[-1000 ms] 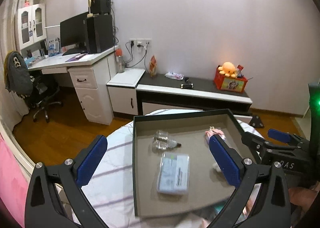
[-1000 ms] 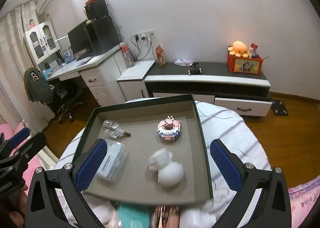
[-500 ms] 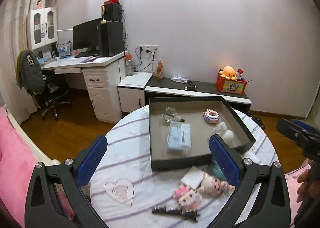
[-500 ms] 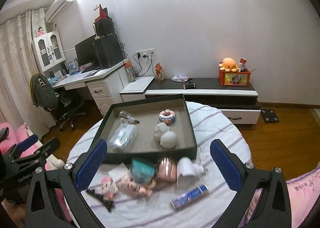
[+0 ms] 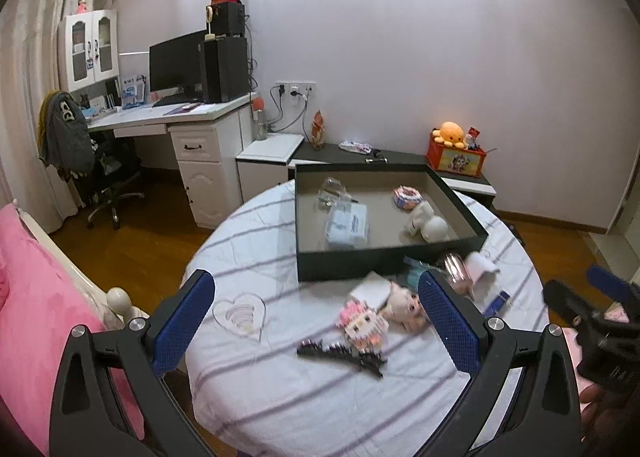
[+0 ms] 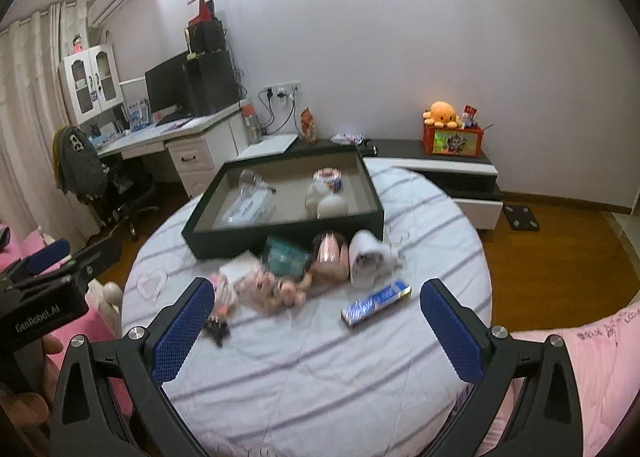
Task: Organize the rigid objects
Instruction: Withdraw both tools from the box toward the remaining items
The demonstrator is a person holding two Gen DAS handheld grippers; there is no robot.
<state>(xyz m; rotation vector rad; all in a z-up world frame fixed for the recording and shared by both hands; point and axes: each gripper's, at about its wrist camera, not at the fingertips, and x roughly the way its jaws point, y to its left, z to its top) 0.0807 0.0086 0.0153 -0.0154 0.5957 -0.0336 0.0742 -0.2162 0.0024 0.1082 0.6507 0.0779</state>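
two grippers, left gripper (image 5: 316,321) and right gripper (image 6: 316,327), are hovering low in frame, fingers spread wide, holding nothing. a dark tray (image 5: 384,259) is sitting mid-frame on the striped round table (image 5: 288,389).

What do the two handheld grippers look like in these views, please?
Both the left gripper and the right gripper are black angular frames with silver screws. Their fingers carry blue textured pads. The left gripper's body, seen from the right wrist, bears white "GenRobot.AI" lettering. No cables or sleeves are visible.
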